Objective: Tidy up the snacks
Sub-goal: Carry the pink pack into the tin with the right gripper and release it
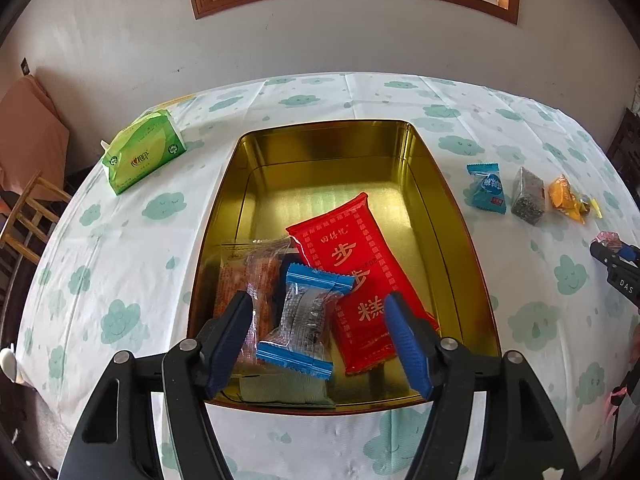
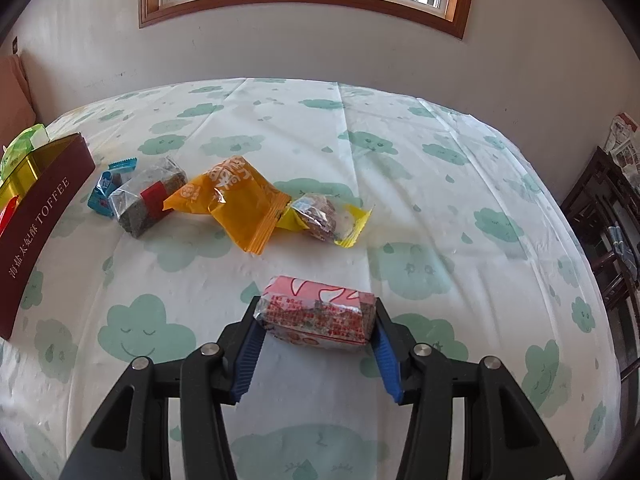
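Right tool is clamped on the ends of a pink-and-white snack pack, just above the cloud-print tabletop; judging from this, the step in hand is carrying that pack to the gold tin, which sits well to the left of it. The grip looks sound but the wrapper is soft, so the carry should stay level, clear the tin's maroon wall and open only once the pack is over the tin's floor. Beyond the pack, still outside the tin, lie a yellow-ended round sweet, an orange packet, a dark seed bar and a small blue packet, the last nearest the tin. Left tool hangs spread wide over the tin's near end, holding nothing. Inside the tin lie a pale green pack, a blue-ended clear sweet, a clear orange-printed packet and a red packet; its far half is bare. A green tissue pack stands left of the tin.
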